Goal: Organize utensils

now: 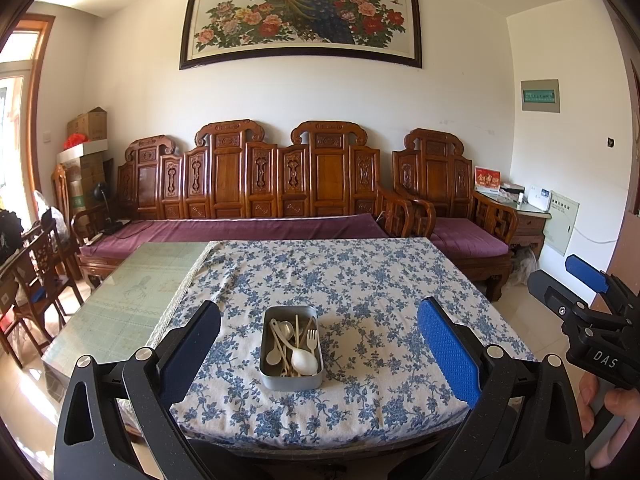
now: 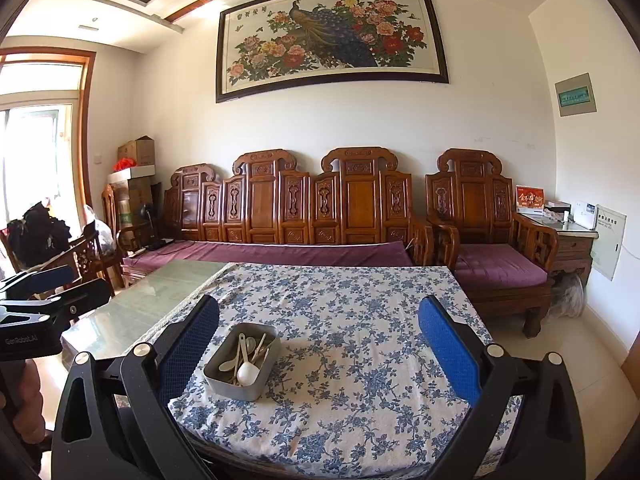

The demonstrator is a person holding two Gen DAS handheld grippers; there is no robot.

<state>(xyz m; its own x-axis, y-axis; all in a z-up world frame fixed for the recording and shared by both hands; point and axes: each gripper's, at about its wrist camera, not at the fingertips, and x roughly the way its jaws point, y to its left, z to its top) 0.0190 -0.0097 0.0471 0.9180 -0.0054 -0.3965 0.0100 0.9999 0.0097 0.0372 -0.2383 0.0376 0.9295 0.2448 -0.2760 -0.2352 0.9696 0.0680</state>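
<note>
A grey metal tin (image 1: 291,379) (image 2: 224,380) stands on the blue-flowered tablecloth (image 1: 360,280) (image 2: 360,320) near the table's front edge. Inside lie several utensils: a white spoon (image 1: 302,361) (image 2: 247,372), a white fork (image 1: 312,338), a metal spoon (image 1: 285,327) and pale sticks. My left gripper (image 1: 318,346) hovers open, back from the table, with the tin centred between its fingers. My right gripper (image 2: 319,346) is also open and empty, with the tin just inside its left finger (image 2: 188,348). The right gripper's fingers (image 1: 586,274) show at the left wrist view's right edge.
Bare glass tabletop (image 1: 120,304) (image 2: 152,304) lies left of the cloth. Behind the table stand a carved wooden sofa (image 1: 256,184) with purple cushions and an armchair (image 1: 460,208). Wooden chairs (image 1: 36,272) crowd the left. A person's hand (image 1: 616,412) holds the right gripper's handle.
</note>
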